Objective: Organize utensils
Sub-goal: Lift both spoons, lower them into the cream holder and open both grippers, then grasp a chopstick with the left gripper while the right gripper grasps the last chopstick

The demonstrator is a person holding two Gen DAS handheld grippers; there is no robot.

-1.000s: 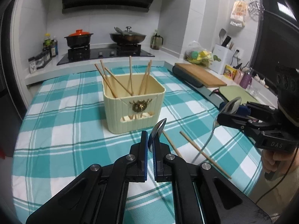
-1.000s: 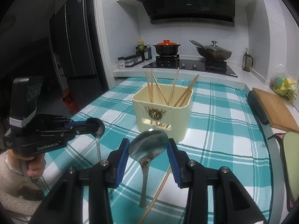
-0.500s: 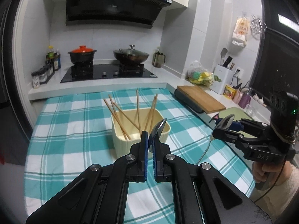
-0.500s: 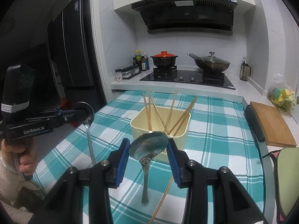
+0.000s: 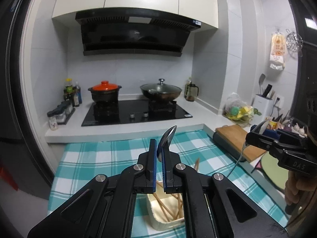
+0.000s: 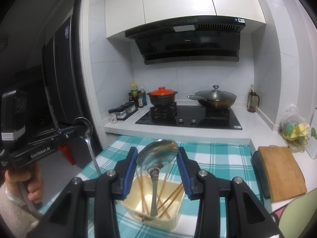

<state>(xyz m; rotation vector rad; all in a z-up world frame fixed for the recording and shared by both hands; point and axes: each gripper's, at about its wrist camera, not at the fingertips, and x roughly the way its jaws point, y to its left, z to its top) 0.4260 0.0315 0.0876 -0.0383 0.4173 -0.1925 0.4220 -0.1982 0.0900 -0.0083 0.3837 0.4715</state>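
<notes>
Left gripper [image 5: 159, 154], seen from its own wrist camera, is clamped on a spoon [image 5: 166, 141]: the bowl stands edge-on between the pads and rises above the fingertips. Beneath the jaws sits a cream bin [image 5: 158, 216] with chopsticks [image 5: 164, 208] leaning inside it, on a teal checked cloth [image 5: 95, 158]. At the right edge of this view the right gripper [image 5: 257, 133] grips a second spoon, whose handle hangs down over the cloth. A hob with a red-lidded pot [image 5: 105, 92] and a wok [image 5: 160, 91] stands behind.

From the right wrist camera, the right gripper [image 6: 157, 158] holds its spoon [image 6: 157, 154] by the bowl, jaws part-way apart against its two edges; the handle hangs down over the bin [image 6: 152, 204], among the chopsticks [image 6: 170, 196]. The left gripper [image 6: 82, 127] appears at left, carried in a hand [image 6: 31, 186], its spoon handle hanging beside the cloth's edge. A cutting board [image 6: 281, 168] lies at right.
</notes>
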